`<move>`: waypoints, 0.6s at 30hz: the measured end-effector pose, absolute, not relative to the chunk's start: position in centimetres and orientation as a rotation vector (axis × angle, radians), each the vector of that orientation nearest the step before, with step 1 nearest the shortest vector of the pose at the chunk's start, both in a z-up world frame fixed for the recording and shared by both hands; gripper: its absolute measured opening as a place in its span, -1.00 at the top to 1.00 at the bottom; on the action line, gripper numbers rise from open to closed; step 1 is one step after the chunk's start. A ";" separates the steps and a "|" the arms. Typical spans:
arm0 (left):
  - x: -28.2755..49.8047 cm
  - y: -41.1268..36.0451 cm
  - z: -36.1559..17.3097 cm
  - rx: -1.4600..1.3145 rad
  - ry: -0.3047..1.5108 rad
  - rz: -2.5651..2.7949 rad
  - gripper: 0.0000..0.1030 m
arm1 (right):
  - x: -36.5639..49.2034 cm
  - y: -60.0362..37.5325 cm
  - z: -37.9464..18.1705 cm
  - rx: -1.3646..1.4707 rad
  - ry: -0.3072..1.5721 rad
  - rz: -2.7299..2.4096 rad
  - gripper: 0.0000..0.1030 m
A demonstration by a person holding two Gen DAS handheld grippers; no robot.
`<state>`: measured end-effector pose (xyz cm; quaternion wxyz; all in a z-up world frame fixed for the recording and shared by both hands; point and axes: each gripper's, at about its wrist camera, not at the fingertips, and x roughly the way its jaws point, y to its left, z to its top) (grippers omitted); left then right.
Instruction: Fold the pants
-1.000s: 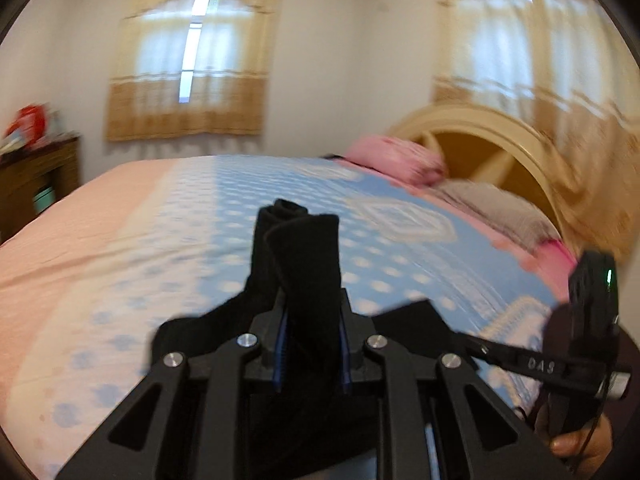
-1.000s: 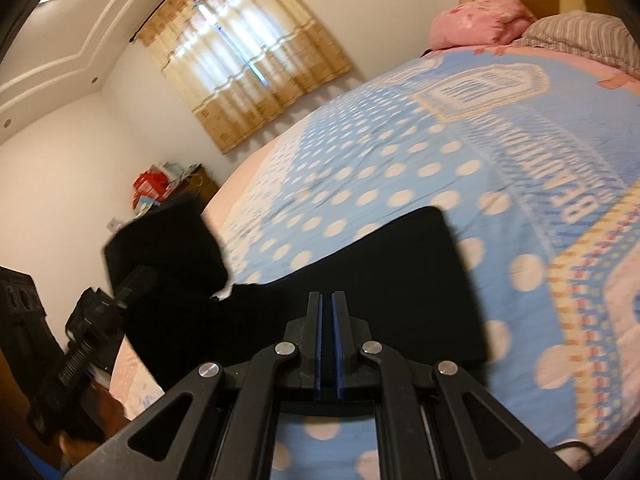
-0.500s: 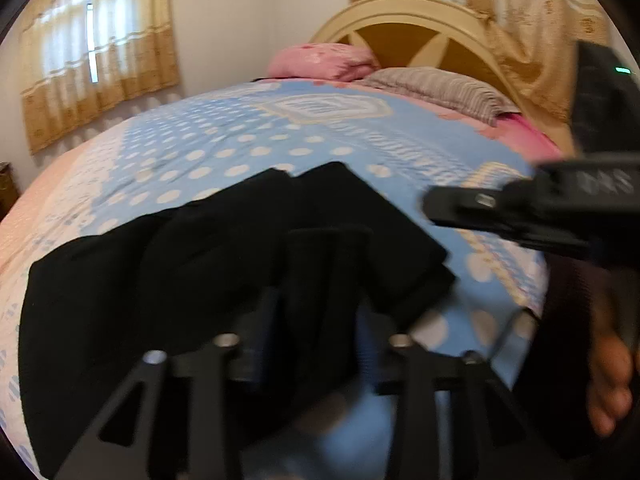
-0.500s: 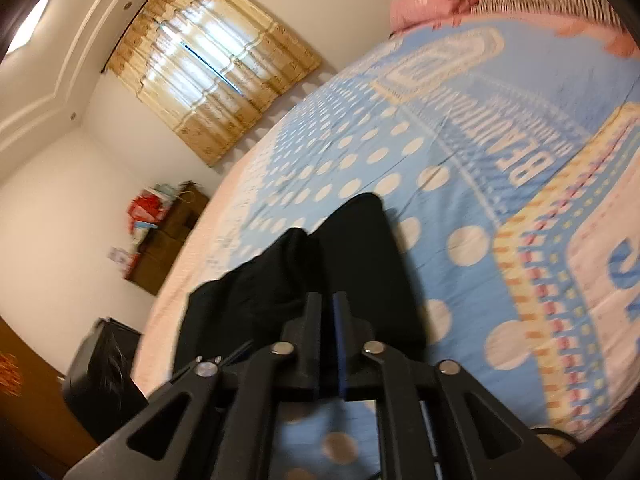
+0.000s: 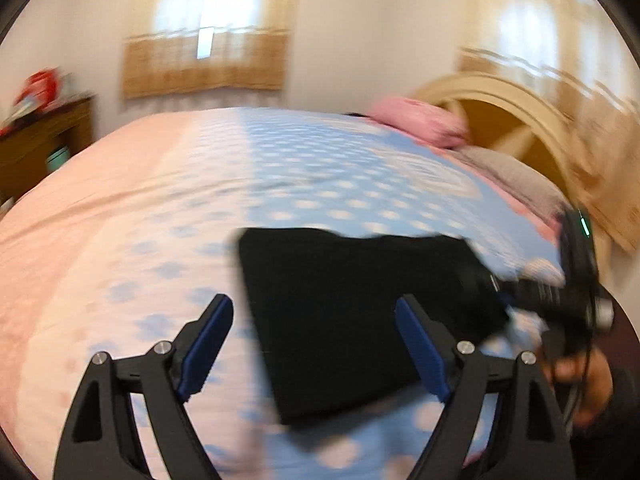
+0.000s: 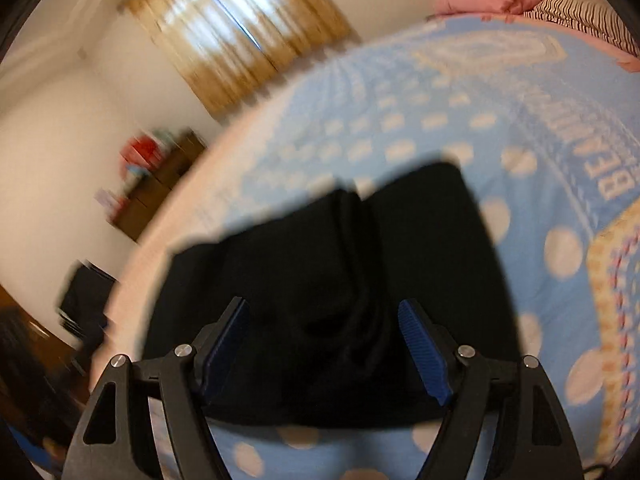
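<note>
In the left wrist view, the left hand-held gripper (image 5: 314,334) fills the bottom of the frame with its blue pads spread wide apart. A second ago those pads were clamped on a bunched roll of black cloth held up off the bed; they have just been opening, and now nothing is pinched between them. The pants (image 5: 360,312) lie as a flat dark slab in the lower middle of the frame, on the dotted blue part of the bedspread (image 5: 180,200), reaching from just past the left pad across to the right. At the right edge the other hand-held gripper (image 5: 576,292) shows with a person's hand (image 5: 580,376) around its grip, its front end over the far right corner of the pants.

In the right wrist view, the right hand-held gripper (image 6: 324,348) has likewise just been opening from a tight pinch, and its pads now stand clear of the cloth. The pants (image 6: 420,280) sit in the lower middle of that frame, below and beyond the fingers, with a raised crease running down the middle where the layers meet.

Both releases together suggest the fold has been laid down. The stack looks compact and roughly rectangular, so the task seems at or near its end, though the middle ridge may want smoothing.
</note>
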<state>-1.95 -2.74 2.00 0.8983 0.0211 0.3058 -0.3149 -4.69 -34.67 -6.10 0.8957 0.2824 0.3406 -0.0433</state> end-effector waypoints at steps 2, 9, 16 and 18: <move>-0.9 -1.2 1.8 0.013 0.651 -0.590 -0.67 | -4.9 -33.4 -6.0 0.504 0.703 -0.124 -0.39; 0.4 0.7 0.7 -0.087 0.703 -0.526 -0.67 | -4.9 -31.6 -5.4 0.343 0.743 -0.152 0.49; 1.1 0.6 1.4 -0.088 0.692 -0.505 -0.67 | -6.4 -30.2 -0.4 0.145 0.637 -0.138 0.62; 1.3 0.3 1.7 -0.083 0.681 -0.504 -0.67 | -7.2 -30.6 0.9 0.098 0.609 -0.167 0.62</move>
